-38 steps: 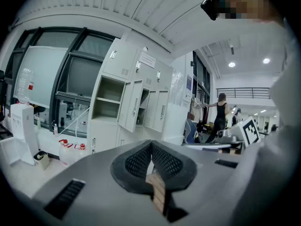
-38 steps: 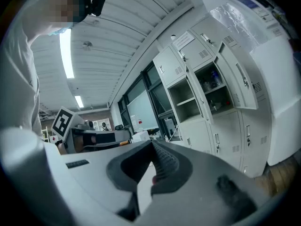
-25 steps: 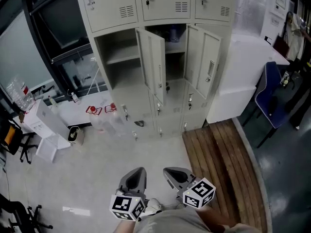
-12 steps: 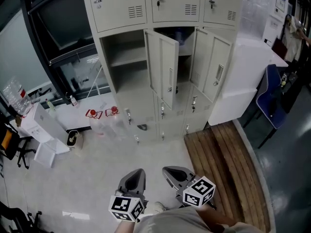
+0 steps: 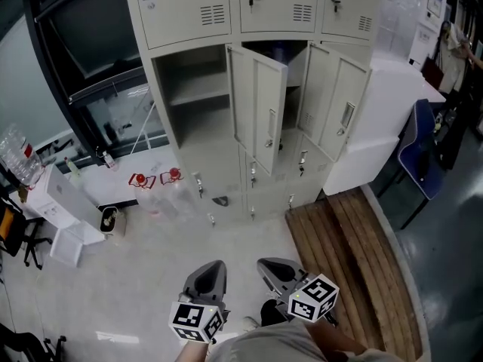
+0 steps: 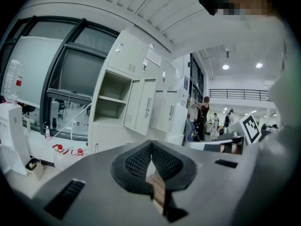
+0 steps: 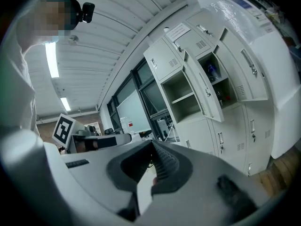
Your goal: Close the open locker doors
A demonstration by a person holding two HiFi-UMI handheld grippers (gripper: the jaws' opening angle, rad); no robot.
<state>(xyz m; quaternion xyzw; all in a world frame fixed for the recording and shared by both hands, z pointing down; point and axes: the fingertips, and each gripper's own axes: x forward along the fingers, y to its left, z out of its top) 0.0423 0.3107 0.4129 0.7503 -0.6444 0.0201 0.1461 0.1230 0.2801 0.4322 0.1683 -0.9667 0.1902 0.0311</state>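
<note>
Locker doors [image 5: 260, 108] ajar (middle row)

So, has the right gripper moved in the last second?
No, not noticeably: the right gripper hangs in the same spot by the left edge of the wooden platform.

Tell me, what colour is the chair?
The chair is dark blue, clearest in the head view.

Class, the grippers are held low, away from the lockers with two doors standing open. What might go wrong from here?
The wooden platform starts just ahead on the right; its edge may trip a step toward the lockers. Left gripper and right gripper are both shut, so they can only push, and might slide off the smooth left open door or right open door. A hard shove may bounce a door back open.
</note>
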